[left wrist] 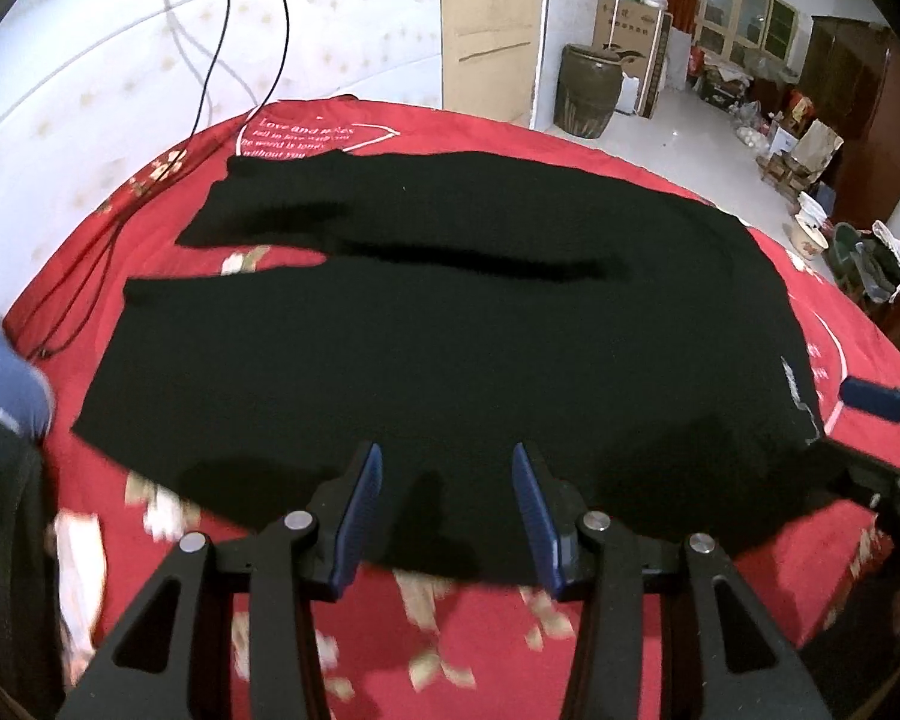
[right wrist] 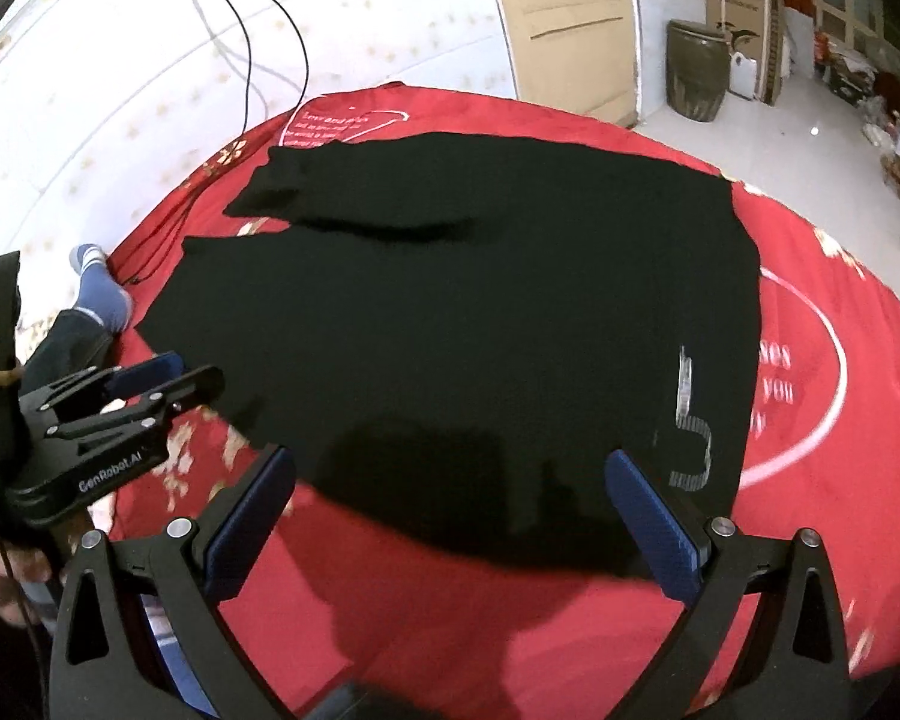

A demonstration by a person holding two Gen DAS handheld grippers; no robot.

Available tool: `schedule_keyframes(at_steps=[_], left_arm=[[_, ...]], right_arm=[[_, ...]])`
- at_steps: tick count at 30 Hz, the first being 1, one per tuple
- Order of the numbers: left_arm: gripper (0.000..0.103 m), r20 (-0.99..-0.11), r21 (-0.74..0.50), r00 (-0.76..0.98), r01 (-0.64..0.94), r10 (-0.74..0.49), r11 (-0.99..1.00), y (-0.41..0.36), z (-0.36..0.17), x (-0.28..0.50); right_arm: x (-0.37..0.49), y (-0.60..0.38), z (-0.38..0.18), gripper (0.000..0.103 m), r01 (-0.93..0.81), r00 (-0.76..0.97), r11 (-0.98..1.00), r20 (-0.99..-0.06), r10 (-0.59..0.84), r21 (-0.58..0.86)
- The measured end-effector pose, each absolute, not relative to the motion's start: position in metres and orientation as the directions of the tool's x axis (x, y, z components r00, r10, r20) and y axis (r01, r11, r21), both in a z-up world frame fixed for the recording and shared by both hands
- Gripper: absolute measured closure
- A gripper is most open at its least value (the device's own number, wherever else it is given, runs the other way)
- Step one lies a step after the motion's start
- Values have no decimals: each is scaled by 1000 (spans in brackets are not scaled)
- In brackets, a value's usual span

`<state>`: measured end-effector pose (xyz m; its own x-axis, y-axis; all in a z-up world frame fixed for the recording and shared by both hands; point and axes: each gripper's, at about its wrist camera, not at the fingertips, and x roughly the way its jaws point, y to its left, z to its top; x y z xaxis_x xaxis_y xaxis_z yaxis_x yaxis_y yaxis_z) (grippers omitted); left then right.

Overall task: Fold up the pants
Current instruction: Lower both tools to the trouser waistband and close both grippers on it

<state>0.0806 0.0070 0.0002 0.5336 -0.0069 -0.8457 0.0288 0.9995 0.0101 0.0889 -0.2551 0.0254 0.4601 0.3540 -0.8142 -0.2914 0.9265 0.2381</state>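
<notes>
Room: a tiled floor with storage at the far right, including a dark ceramic jar (left wrist: pixel 588 90) and cardboard boxes (left wrist: pixel 627 30); a pale patterned wall behind.
Surface: a bed under a red bedspread (left wrist: pixel 480 630) printed with white lettering and a white ring; black cables (left wrist: pixel 210 72) trail onto its far left corner.
Pants: black pants (left wrist: pixel 450 348) lie flat across the bedspread.
Long axis: it runs left to right, with the waist at the right, by a small white print (right wrist: pixel 690 420), and the two legs reaching left, their cuffs slightly parted at the far left.
Hard to make out: the dark cloth swallows seams and folds; the near hem merges with the tools' shadows, and the lettering is blurred.
Cut off: a foot in a blue sock (right wrist: pixel 99 294) shows at the bed's left edge.
Left tool (left wrist: pixel 447 510): fingers spread, above the near edge of the pants, holding nothing.
Right tool (right wrist: pixel 450 510): fingers spread wide, above the near edge by the waist, holding nothing.
</notes>
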Motion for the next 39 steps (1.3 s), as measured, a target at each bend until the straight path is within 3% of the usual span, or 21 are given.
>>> schedule_keyframes(at_steps=[20,26,28,31,34,35,36,37,38,39], left_arm=[[50,-833,84,551,28,54,996,52,-33,305],[49,-841,99,535,10,78,995,47,-52,341],[43,-827,122,554,11,95,992,42,-54,343],[43,-821,120,563,3,97,993,41,-54,346],[43,-814,120,571,-14,107,993,40,-56,345],[45,-813,126,572,-13,111,992,39,-56,344],[55,-813,122,572,-5,103,992,37,-56,344],[68,-814,119,573,9,92,993,33,-56,342],[76,-814,121,574,27,84,992,27,-56,340],[89,-812,142,576,49,88,989,19,-57,338]], right_arm=[[310,-282,-7,0,-416,463,895,-810,360,160],[358,-282,-31,0,-472,408,866,-829,381,166],[369,-279,-38,0,-484,390,859,-837,385,170],[384,-274,-55,0,-488,330,853,-865,378,186],[386,-271,-57,5,-504,320,843,-865,387,191],[386,-269,-56,14,-514,311,834,-863,398,199],[386,-268,-54,31,-528,299,821,-857,420,218],[385,-267,-52,42,-531,293,815,-853,432,231],[384,-264,-49,72,-526,322,831,-861,394,184],[382,-260,-49,94,-522,343,844,-877,338,121]])
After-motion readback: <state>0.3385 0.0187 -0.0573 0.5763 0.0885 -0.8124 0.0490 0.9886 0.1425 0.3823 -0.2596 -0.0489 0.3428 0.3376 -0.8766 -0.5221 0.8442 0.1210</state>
